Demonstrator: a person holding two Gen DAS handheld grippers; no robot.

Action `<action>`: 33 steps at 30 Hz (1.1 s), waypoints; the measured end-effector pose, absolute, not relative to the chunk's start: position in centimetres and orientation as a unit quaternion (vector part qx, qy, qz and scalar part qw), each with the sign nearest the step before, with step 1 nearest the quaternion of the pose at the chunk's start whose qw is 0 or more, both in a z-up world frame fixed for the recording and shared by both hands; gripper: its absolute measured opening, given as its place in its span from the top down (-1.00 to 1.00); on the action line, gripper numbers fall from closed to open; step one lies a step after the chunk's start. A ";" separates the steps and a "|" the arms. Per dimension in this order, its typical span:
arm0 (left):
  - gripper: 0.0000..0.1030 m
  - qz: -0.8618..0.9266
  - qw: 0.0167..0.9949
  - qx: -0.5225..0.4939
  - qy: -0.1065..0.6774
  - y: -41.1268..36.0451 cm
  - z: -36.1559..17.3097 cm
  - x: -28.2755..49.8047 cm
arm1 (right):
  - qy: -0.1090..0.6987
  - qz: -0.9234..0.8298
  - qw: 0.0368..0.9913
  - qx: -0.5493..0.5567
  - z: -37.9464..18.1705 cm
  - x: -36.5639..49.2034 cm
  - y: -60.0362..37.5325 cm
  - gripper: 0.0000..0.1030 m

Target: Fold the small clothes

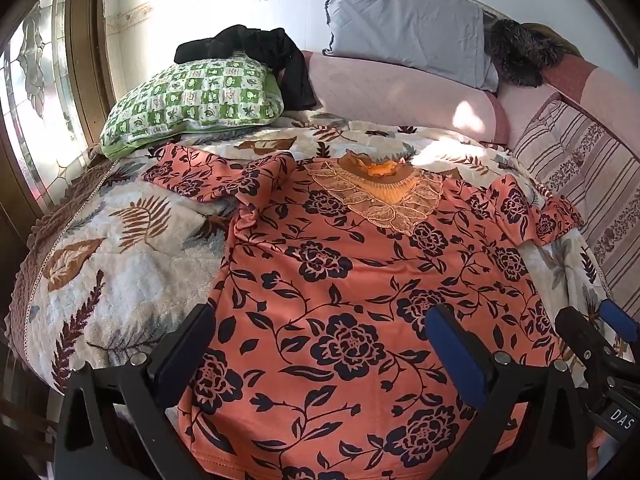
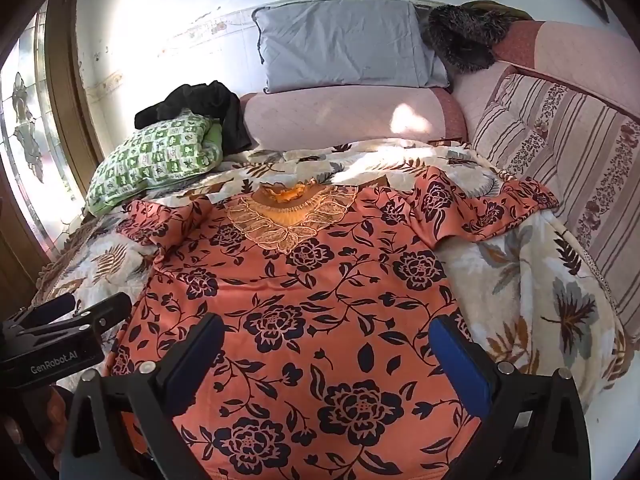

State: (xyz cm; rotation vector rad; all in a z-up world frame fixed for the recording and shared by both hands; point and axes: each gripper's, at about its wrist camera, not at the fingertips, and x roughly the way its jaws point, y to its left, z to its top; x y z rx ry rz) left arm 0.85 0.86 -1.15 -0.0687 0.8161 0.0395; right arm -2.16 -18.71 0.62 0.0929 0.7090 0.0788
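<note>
An orange short-sleeved top printed with dark navy flowers and trimmed with a lace collar lies spread face-up on the leaf-patterned cream bedspread, its neck toward the pillows and its hem nearest the cameras, not yet folded. The left gripper hangs over the lower left part of the top with its jaws wide apart and nothing between the pads; the right gripper hangs over the lower right part, jaws equally wide and holding nothing. Both point down at a slant toward the hem. The left sleeve is rumpled and partly doubled over near the shoulder, while the right sleeve lies flatter, reaching toward the striped pink cushion. The risks look mostly cloth-related: the bedspread is soft and plush, so a pinch at the hem could well catch the cover along with the top and drag both up. Taking only the upper layer of the top would let the back layer lag and leave a crooked fold. The bunched left sleeve may get trapped under a fold unless smoothed first. If the two hands lift unevenly, the thin fabric will probably skew. The green checked pillow and black garment lie well apart.
</note>
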 end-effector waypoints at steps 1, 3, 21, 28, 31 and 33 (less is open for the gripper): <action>-1.00 0.020 0.917 -0.033 0.396 0.8 -1.1 0.7 | 0.346 0.039 0.936 0.044 1.0 -2.2 -18.8 -1.00; -1.00 0.018 0.917 -0.034 0.396 0.9 -1.2 0.6 | 0.348 0.040 0.936 0.045 1.0 -2.2 -18.8 -1.00; -1.00 0.019 0.917 -0.034 0.397 0.9 -1.2 0.6 | 0.343 0.041 0.938 0.041 1.5 -2.4 -18.9 -1.00; -1.00 0.019 0.917 -0.035 0.397 0.9 -1.1 0.5 | 0.343 0.041 0.938 0.040 1.6 -2.4 -18.8 -1.00; -1.00 0.018 0.917 -0.035 0.397 0.9 -1.1 0.5 | 0.342 0.042 0.938 0.039 1.7 -2.5 -18.7 -1.00; -1.00 0.018 0.917 -0.035 0.396 0.9 -1.1 0.5 | 0.342 0.042 0.938 0.039 1.7 -2.5 -18.7 -1.00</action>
